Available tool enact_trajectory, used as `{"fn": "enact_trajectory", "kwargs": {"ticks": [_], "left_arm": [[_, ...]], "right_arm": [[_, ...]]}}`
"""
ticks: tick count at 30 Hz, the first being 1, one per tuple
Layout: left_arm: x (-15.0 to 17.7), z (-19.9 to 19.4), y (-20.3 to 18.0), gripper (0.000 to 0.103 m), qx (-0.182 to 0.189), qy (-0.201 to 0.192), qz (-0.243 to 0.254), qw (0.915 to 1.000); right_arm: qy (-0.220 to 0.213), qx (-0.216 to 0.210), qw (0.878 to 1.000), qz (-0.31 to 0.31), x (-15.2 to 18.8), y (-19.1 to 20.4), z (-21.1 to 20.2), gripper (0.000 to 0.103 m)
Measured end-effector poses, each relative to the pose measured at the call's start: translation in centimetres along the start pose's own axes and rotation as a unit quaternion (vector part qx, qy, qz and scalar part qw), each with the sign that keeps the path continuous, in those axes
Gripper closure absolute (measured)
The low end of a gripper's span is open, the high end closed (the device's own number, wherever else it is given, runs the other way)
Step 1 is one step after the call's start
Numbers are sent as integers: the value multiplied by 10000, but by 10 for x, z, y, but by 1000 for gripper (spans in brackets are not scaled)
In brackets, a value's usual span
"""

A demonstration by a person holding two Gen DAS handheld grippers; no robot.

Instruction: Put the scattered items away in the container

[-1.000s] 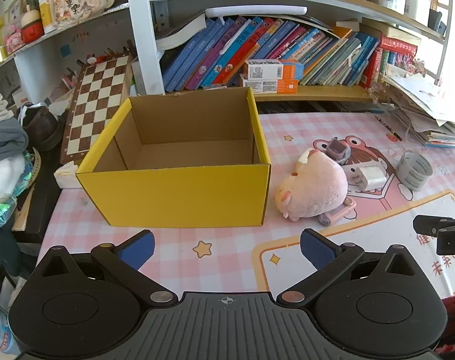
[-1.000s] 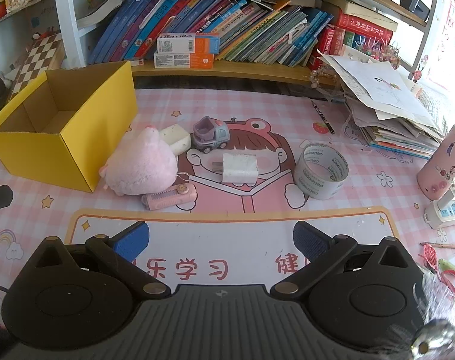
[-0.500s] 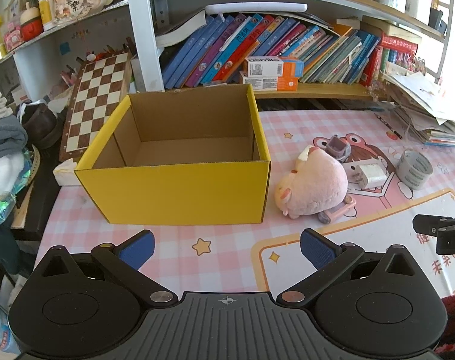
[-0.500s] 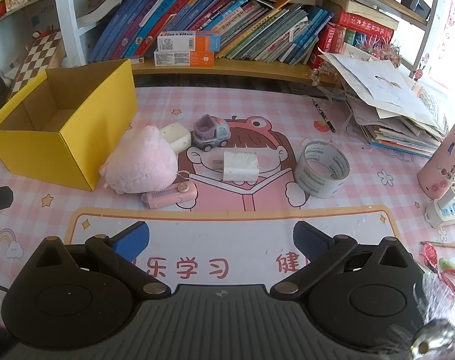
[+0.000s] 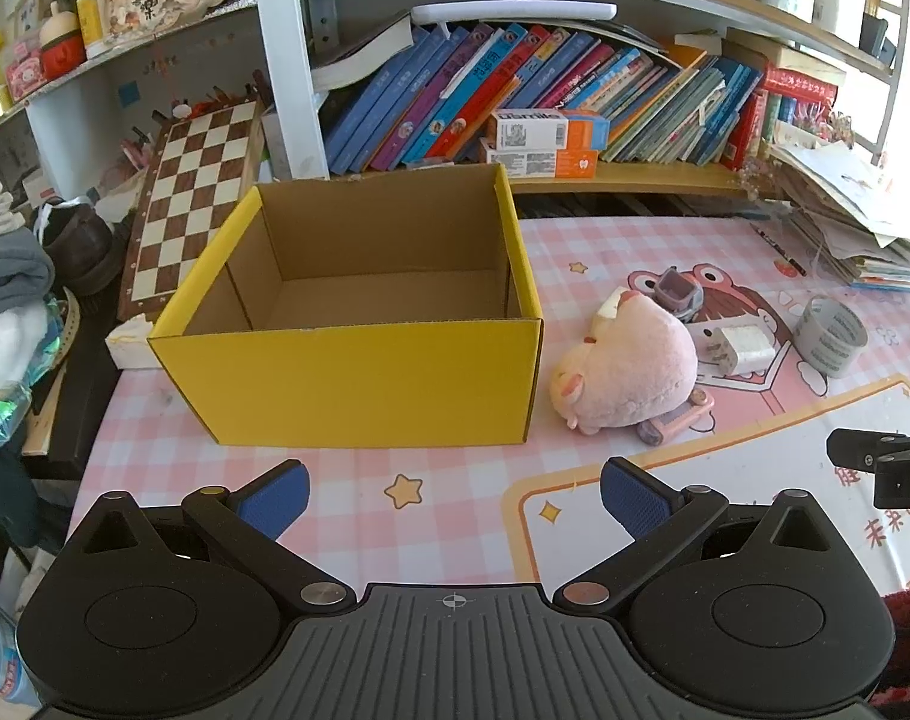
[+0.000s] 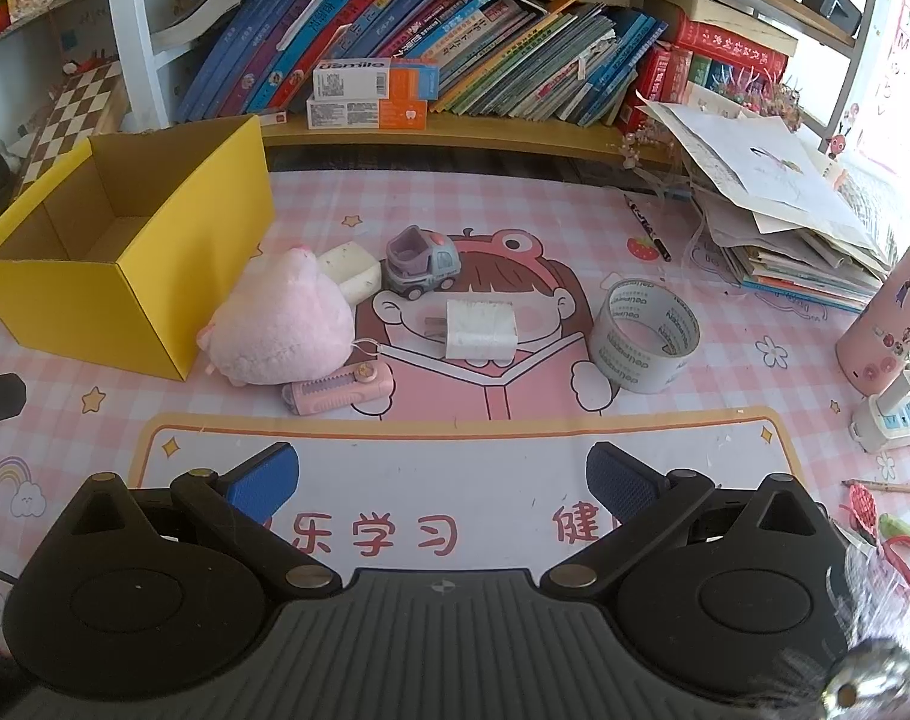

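1. The open yellow cardboard box (image 6: 125, 252) stands empty at the desk's left.
2. Just beside it lies the soft pink plush pig (image 6: 281, 324); probably light, best pinched across its body.
3. Both the left gripper (image 5: 455, 492) and right gripper (image 6: 440, 477) hover, jaws spread, holding nothing.

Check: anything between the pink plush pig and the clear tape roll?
Yes. In the right wrist view a white charger block lies flat on the mat between the pink plush pig and the clear tape roll, touching neither.

Yellow box (image 5: 359, 384), pink plush (image 5: 629, 378)
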State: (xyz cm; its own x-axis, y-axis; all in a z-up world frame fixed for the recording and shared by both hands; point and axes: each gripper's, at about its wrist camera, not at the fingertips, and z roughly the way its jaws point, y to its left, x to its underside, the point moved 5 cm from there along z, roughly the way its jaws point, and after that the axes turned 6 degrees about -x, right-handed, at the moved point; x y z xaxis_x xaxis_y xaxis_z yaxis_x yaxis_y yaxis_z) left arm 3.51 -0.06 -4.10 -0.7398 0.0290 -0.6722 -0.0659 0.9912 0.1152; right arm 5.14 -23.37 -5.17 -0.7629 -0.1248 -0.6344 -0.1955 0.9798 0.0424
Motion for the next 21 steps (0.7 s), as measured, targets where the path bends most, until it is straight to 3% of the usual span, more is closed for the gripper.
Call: {"fn": "enact_trajectory", "kwargs": {"ticks": [21], "left_arm": [[-1, 3, 1, 0, -37, 79, -37, 10000]], "right_arm": [[80, -8, 10000, -22, 0, 1, 4, 0]]}}
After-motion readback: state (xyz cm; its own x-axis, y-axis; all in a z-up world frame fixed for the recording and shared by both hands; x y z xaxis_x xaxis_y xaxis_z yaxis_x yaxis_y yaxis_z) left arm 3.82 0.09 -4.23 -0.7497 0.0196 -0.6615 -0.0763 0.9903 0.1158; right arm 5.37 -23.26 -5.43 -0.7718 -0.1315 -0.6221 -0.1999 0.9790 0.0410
